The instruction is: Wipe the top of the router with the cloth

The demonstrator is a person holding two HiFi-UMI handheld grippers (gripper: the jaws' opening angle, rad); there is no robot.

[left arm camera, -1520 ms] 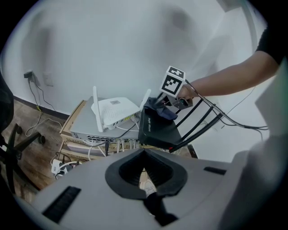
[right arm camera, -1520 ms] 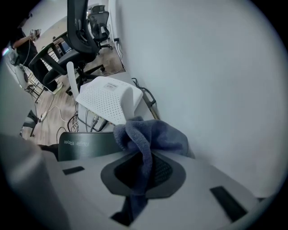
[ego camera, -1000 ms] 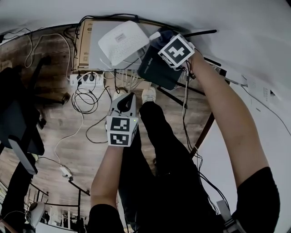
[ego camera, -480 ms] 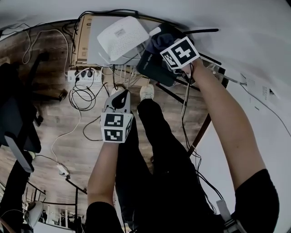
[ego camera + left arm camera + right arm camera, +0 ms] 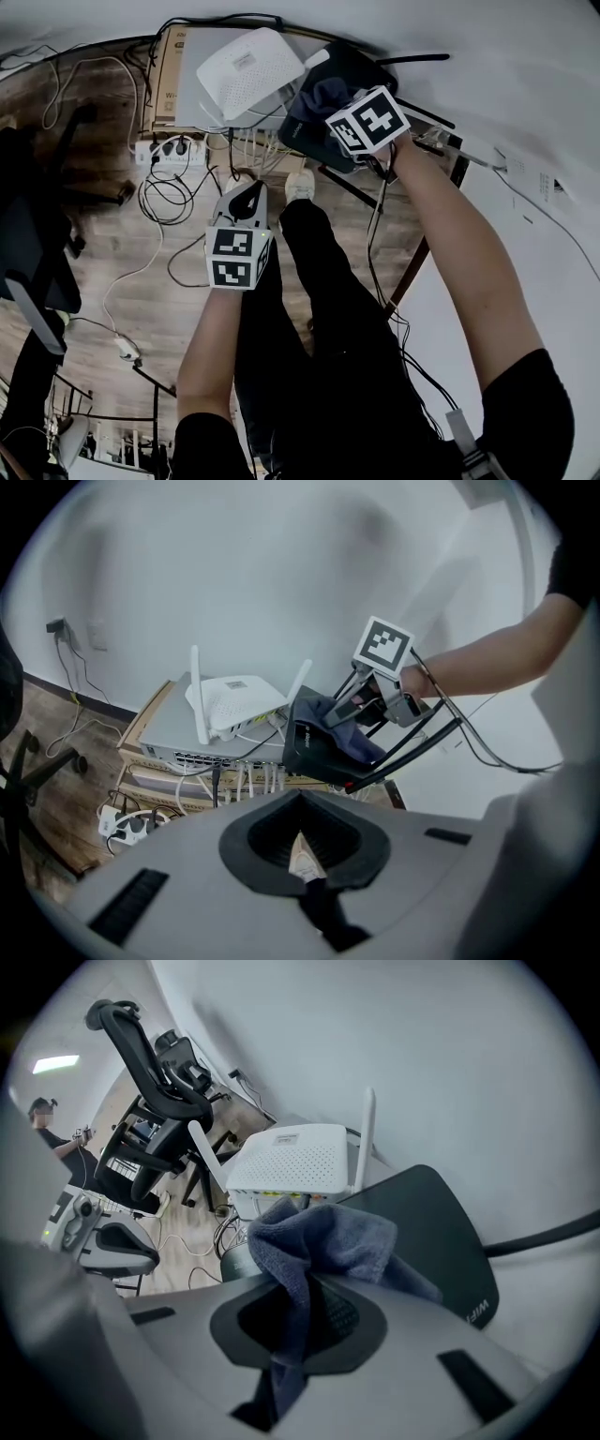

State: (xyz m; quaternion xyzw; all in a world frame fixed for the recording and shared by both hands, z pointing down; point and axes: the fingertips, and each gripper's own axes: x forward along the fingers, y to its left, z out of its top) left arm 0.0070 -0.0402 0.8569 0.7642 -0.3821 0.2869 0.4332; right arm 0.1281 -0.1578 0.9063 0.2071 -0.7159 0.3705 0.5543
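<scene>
Right tongs (image 5: 341,101), arm outstretched, slid (clamped on cloth (image 5: 323,1232)) across black router (image 5: 450,1232); left tongs (image 5: 251,199) closed

The cloth (image 5: 323,94) lies on the router (image 5: 314,142), right of a second router (image 5: 248,70).

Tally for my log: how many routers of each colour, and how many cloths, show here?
white router: 1
black router: 1
cloth: 1
Total: 3
</scene>
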